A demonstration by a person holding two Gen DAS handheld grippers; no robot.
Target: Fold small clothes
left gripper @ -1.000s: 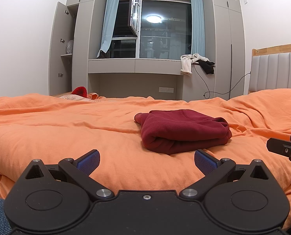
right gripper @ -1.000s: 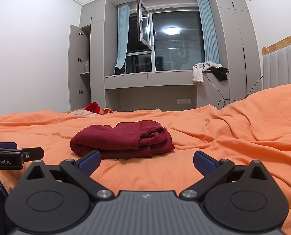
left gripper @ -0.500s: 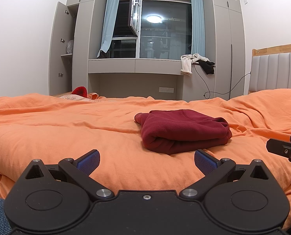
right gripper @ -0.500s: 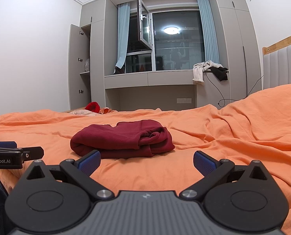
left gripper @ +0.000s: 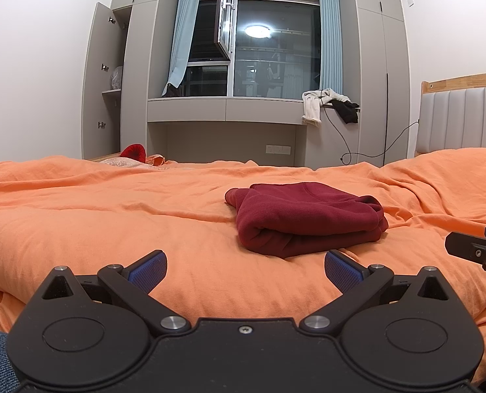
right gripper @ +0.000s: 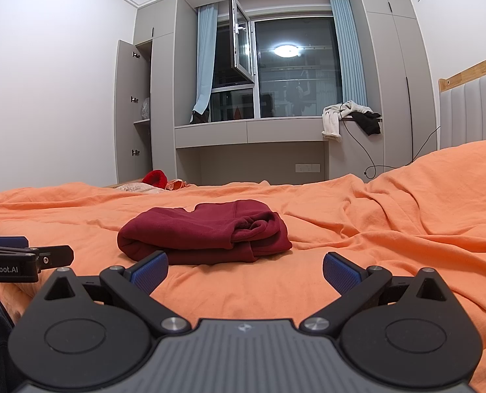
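Your left gripper has its fingers spread wide, holding nothing, low over the orange quilt. Your right gripper is spread just as wide and empty too. The folded maroon garment lies on the quilt just ahead of both, right of centre for your left, left of centre for your right. Behind the bed stands a window.
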